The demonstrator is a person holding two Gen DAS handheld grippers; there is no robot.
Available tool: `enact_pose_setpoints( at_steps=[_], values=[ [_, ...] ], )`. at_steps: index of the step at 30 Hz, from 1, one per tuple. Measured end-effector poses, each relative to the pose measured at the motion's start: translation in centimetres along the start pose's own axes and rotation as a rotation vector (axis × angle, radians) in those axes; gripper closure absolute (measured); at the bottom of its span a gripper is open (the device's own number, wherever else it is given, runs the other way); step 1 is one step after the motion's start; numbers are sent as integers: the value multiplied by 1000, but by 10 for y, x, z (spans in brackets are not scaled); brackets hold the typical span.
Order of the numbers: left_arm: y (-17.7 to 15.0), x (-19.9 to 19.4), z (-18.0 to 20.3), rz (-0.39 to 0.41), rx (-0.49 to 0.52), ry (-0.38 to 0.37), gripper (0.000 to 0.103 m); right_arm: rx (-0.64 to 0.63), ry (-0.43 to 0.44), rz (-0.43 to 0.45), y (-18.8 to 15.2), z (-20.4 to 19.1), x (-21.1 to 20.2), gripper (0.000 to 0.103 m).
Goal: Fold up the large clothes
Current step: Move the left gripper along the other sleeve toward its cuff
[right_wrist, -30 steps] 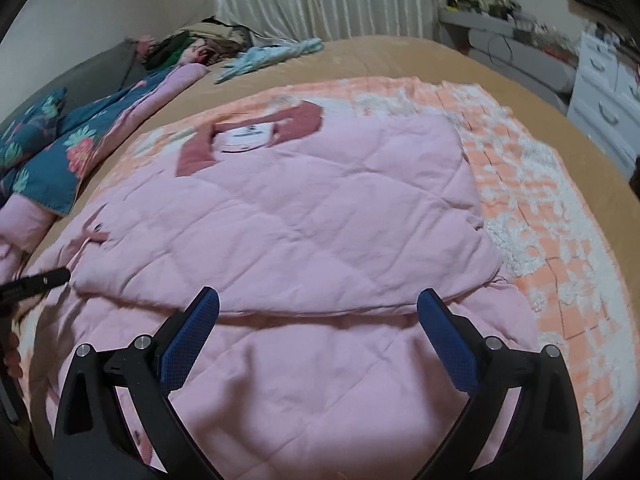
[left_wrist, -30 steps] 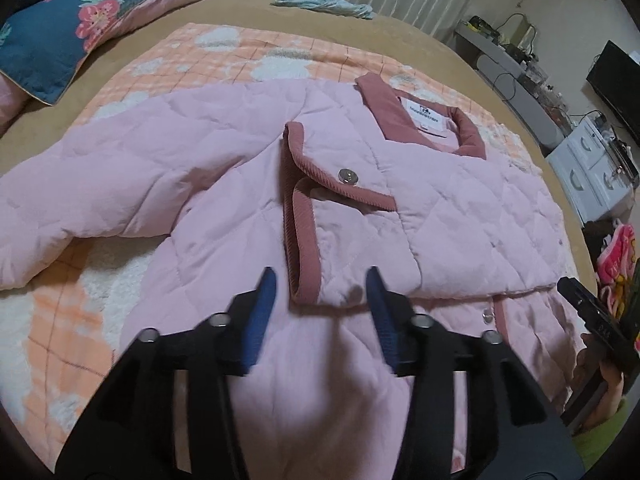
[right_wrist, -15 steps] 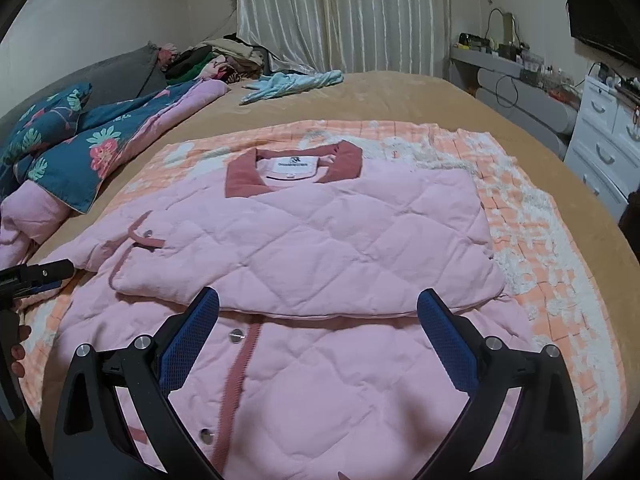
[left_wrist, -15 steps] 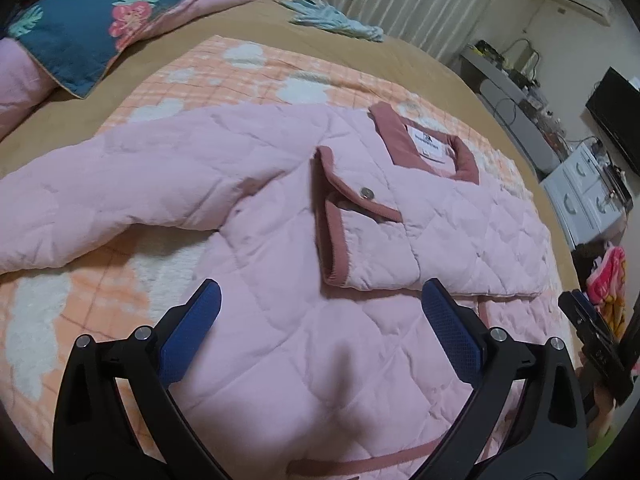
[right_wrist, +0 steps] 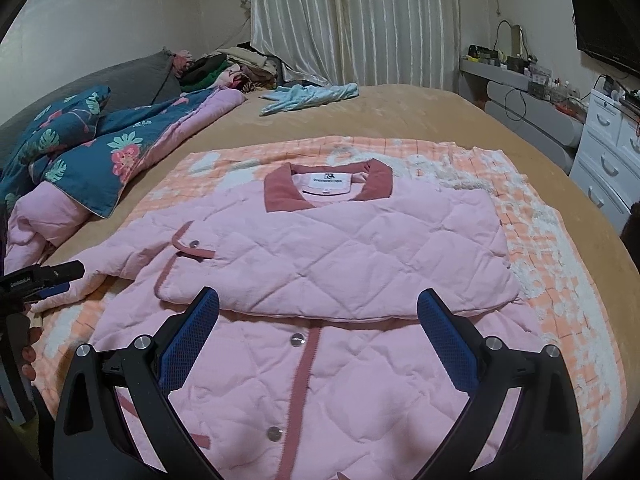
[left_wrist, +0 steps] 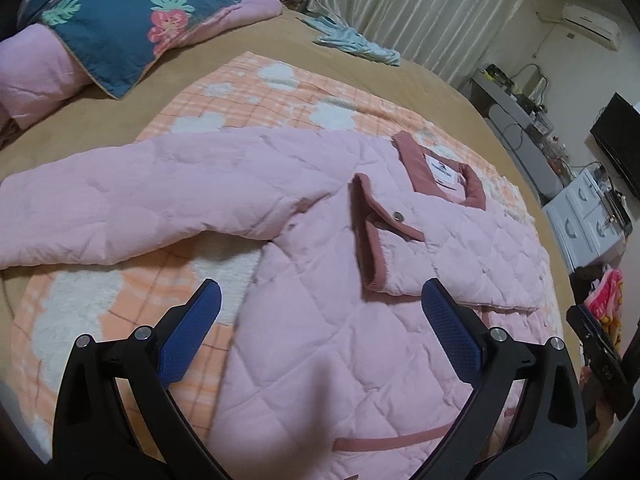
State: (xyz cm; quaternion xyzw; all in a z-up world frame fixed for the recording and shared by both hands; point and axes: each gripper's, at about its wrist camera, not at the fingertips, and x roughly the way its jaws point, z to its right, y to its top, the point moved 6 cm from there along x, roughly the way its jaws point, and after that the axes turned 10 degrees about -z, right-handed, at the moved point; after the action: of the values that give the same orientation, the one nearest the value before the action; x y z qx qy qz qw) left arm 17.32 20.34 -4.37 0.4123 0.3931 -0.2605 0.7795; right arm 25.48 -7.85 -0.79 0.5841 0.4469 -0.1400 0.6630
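Both grippers have pulled back, fingers open (nothing held); pink jacket (right_wrist: 344, 264) lies lengthwise, collar away.

1. I'm working in a home bedroom: a wide bed (right_wrist: 420, 128) with a tan cover fills my view.
2. A floral quilt (right_wrist: 80, 148) lies bunched at its left side, with loose clothes (right_wrist: 236, 68) heaped beyond.
3. Pale curtains (right_wrist: 352, 20) hang behind.
4. A white drawer chest (right_wrist: 604, 160), a wall television (right_wrist: 608, 32) and an air conditioner (left_wrist: 592, 26) stand to the right.
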Motion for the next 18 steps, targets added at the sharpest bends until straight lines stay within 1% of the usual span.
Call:
enact_pose_setpoints(
  at_steps=[6,18],
  values=[
    [-1,-11,-22,18,-37,4,9,-25,4,9,3,-21,-6,4],
    [-5,-28,-65,50,-87,43,9,-104,13,18,9,-72,-9,4]
  ],
)
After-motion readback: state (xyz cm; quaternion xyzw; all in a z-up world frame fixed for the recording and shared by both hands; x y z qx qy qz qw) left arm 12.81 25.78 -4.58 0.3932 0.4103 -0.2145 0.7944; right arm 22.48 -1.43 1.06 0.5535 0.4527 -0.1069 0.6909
